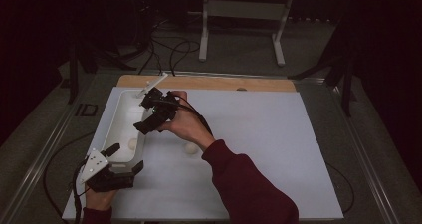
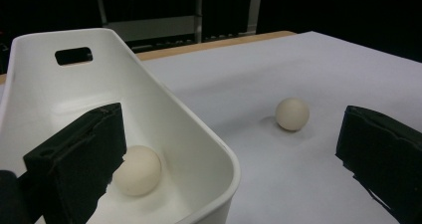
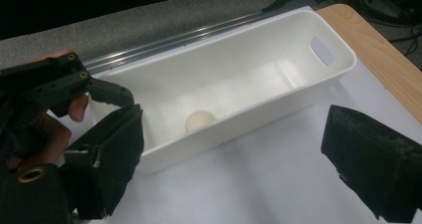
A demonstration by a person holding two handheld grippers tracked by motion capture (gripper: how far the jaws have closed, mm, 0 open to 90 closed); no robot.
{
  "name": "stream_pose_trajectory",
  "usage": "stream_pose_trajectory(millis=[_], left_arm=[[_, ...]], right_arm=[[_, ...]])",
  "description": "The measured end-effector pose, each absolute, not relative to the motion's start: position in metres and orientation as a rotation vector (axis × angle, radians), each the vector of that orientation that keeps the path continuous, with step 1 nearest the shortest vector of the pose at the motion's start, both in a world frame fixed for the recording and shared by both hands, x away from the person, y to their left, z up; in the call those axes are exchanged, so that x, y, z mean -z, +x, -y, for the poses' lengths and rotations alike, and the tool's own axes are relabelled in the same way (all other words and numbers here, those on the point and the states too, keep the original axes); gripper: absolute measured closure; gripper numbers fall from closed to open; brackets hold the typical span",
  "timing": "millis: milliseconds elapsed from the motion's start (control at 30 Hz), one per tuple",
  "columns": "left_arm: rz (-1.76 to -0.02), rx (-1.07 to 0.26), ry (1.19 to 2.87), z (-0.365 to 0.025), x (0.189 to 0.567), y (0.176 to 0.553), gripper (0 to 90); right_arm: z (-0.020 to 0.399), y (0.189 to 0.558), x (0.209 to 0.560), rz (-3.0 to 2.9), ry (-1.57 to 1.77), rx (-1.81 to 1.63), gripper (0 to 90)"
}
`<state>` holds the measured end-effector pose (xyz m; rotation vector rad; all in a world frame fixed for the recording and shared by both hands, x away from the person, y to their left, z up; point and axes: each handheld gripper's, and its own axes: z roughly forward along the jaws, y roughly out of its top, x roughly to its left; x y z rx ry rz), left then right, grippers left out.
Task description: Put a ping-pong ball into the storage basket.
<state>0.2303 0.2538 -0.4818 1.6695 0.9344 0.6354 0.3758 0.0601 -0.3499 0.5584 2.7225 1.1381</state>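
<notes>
While your right gripper (image 1: pixel 149 118) spreads its fingers (image 3: pixel 112 159) wide and empty, one cream ball (image 1: pixel 191 148) lies at its 4 o'clock, outside the white bin (image 1: pixel 121 115).

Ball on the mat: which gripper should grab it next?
Probably the right. The right gripper is open, holds nothing, and hovers above the bin, near the ball lying just beside that hand. The left gripper is open too, but straddles the bin's near end wall, so it seems busy steadying it.
</notes>
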Motion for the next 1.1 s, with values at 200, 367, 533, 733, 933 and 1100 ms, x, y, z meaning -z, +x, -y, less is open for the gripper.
stream_pose_trajectory(millis=[200, 367, 533, 733, 933, 1100], left_arm=[[-0.934, -0.638, 1.671, -0.254, 0.482, 0.23, 0.0], [-0.935, -0.637, 1.671, -0.254, 0.482, 0.23, 0.0], [-0.935, -0.638, 1.672, -0.254, 0.482, 0.23, 0.0], [-0.937, -0.639, 1.671, -0.254, 0.482, 0.23, 0.0], [-0.938, -0.641, 1.671, -0.254, 0.482, 0.23, 0.0], [-0.938, -0.641, 1.672, -0.254, 0.482, 0.23, 0.0]], right_arm=[[-0.051, 0.375, 0.352, -2.711, 0.568, -1.131, 9.4], [-0.044, 0.376, 0.354, -2.701, 0.581, -1.131, 9.4], [-0.037, 0.377, 0.357, -2.693, 0.583, -1.135, 9.4], [-0.028, 0.379, 0.362, -2.686, 0.604, -1.128, 9.4], [-0.02, 0.381, 0.368, -2.681, 0.622, -1.11, 9.4], [-0.016, 0.381, 0.372, -2.678, 0.639, -1.11, 9.4]])
